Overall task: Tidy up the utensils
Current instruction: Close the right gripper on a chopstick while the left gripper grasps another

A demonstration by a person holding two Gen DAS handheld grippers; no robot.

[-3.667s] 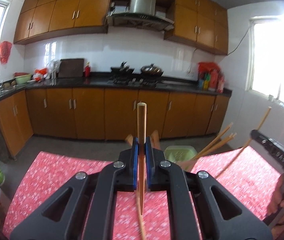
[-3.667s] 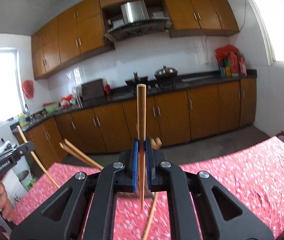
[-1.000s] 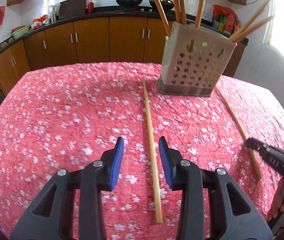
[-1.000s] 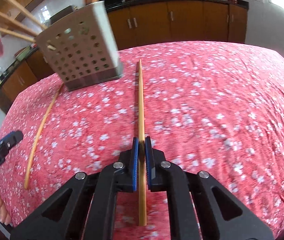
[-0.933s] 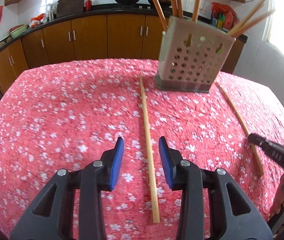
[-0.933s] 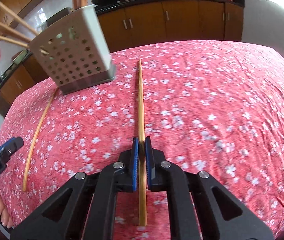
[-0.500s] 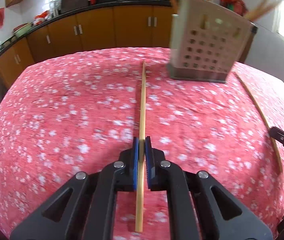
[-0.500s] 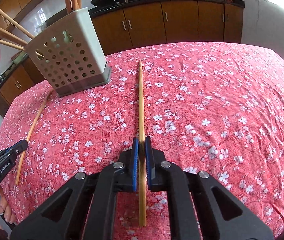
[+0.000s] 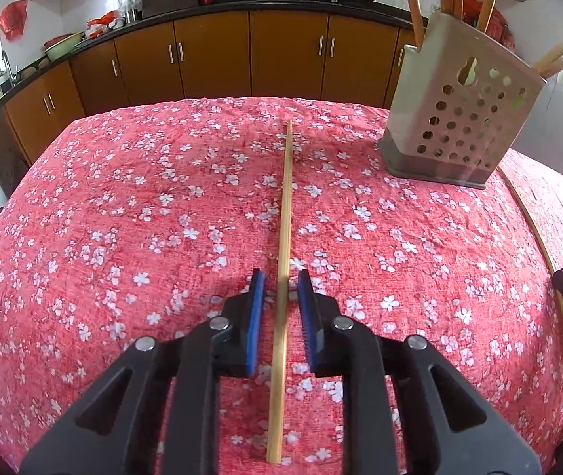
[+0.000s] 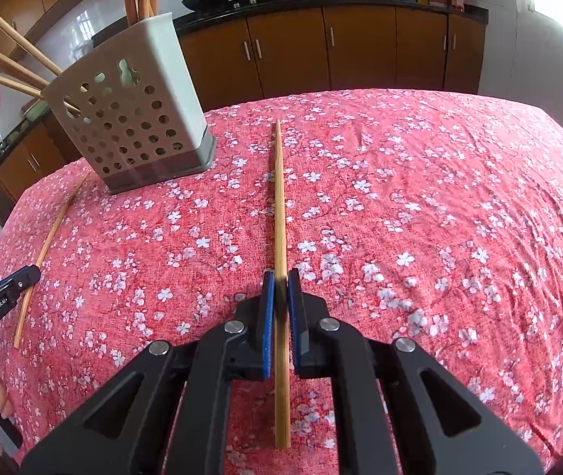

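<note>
Chopstick lies flat on the red flowered cloth, running away from the left gripper; it sits in the gap between the blue pads, which are spreading apart and do not press it. To the right of it, at the far side of the cloth, stands the holder, a pale box with round holes, holding several chopsticks upright and slanting out of its top. Right of the holder a second chopstick lies on the cloth. In the right wrist view this second chopstick runs between the pads of the right gripper, which is pressed together on it while it rests on the cloth.
</note>
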